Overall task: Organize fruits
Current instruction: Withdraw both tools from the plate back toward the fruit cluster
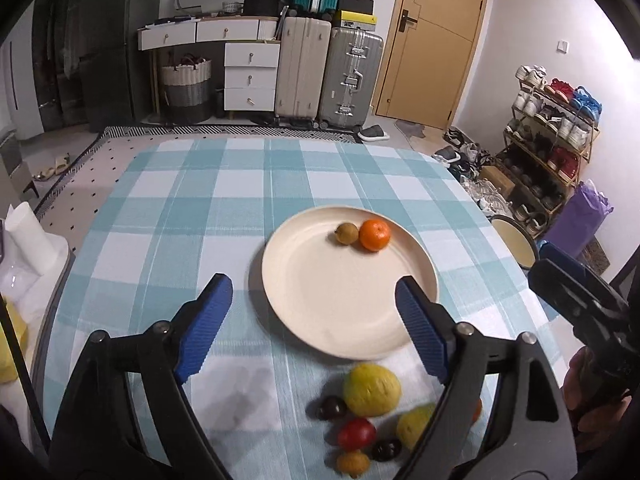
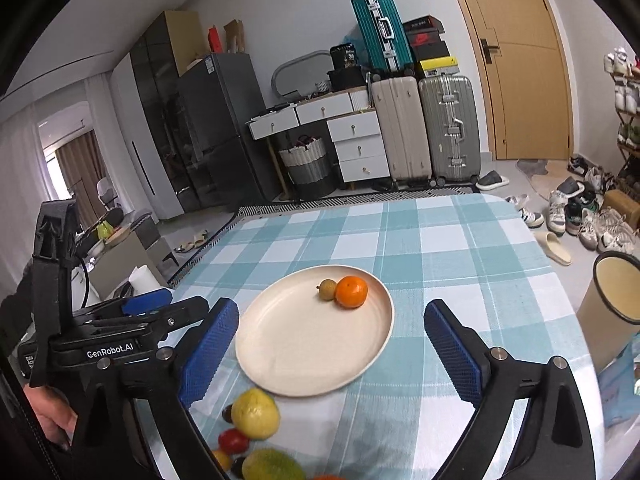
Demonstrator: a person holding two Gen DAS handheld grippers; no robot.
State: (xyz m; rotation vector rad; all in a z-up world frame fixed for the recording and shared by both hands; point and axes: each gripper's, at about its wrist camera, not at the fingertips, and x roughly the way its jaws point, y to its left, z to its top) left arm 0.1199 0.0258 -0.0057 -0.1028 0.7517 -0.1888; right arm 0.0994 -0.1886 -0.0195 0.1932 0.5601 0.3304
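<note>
Approx. 2 of the fruits, an orange (image 1: 374, 234) & a small brown fruit (image 1: 346, 233), are already set on the plate (image 1: 312, 292) at frame centre, while the rest (image 1: 372, 390) are left on the table (image 1: 160, 216) at lower right, w/ left claw (image 1: 314, 328) & right claw (image 2: 332, 354) both held spread, nothing gripped.

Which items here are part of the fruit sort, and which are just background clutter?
Job:
plate
orange and small brown fruit, both on the plate
loose fruit pile on the tablecloth
left hand-held gripper and right hand-held gripper, both open

Clutter:
suitcases
shoe rack
drawers
</note>
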